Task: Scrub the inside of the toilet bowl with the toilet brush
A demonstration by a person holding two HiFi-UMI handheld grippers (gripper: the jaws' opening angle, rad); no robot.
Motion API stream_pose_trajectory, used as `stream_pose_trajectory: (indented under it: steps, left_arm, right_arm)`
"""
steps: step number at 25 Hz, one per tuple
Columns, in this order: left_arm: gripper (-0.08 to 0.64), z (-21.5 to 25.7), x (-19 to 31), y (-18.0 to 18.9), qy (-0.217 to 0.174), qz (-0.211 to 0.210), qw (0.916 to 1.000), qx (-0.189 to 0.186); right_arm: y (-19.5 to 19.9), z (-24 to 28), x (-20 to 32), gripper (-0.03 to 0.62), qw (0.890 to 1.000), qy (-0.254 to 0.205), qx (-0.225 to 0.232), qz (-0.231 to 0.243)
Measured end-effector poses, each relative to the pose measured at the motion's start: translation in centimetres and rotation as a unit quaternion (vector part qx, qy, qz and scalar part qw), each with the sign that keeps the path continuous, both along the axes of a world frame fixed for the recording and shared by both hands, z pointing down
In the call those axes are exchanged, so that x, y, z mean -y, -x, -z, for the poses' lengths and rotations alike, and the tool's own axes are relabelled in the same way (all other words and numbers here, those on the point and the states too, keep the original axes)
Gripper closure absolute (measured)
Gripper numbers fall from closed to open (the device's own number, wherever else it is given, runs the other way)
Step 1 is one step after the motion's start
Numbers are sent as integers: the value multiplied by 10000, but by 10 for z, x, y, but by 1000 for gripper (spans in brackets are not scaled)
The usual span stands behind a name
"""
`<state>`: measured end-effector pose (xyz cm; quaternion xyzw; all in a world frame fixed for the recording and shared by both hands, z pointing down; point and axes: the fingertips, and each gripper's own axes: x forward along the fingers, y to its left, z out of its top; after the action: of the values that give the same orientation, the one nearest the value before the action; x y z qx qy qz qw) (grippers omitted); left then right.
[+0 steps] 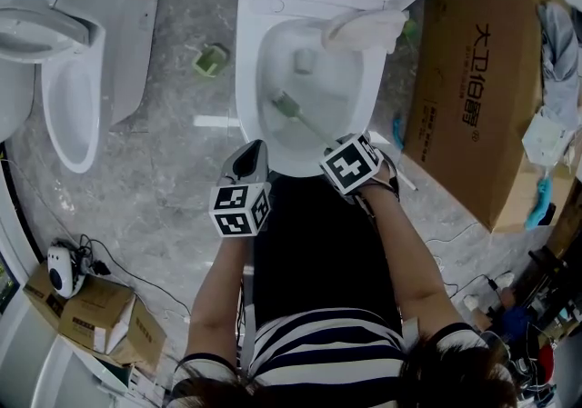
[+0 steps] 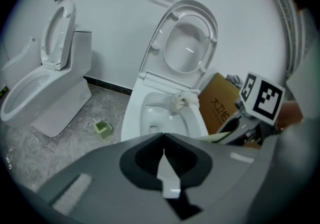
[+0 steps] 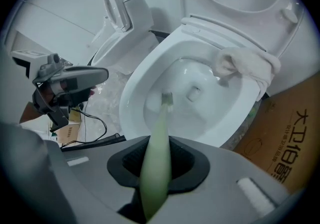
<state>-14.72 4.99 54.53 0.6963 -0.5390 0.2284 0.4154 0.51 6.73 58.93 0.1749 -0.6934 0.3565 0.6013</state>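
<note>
Pale-green toilet brush [image 3: 166, 99] is sitting clamped in the fingers of the right gripper [image 3: 158, 164], its head ahead of them inside the toilet bowl [image 3: 222, 118], while the left gripper [image 2: 164, 164] is holding its fingers together on nothing, so scrubbing is likely only beginning.

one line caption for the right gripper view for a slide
Right gripper holds the pale green toilet brush, its head down inside the open toilet bowl.

The right tongs [image 3: 158, 165] clamp the pale green toilet brush [image 3: 160, 128], its head ahead inside the toilet bowl [image 3: 131, 93]; a white cloth [image 3: 245, 66] drapes the far-right rim.
</note>
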Motion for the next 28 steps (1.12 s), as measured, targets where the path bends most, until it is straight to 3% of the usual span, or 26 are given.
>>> stream_pose_trajectory:
  steps: [15,28]
  left_arm:
    - [560,-3,11,7,-25,64,10000,52]
    - [560,2,18,10,-190,-101,9995,238]
  right_arm:
    - [18,-4,45,517,9952,-461,340,-789]
    - [12,3,67,515,9890,-1085,316,-955]
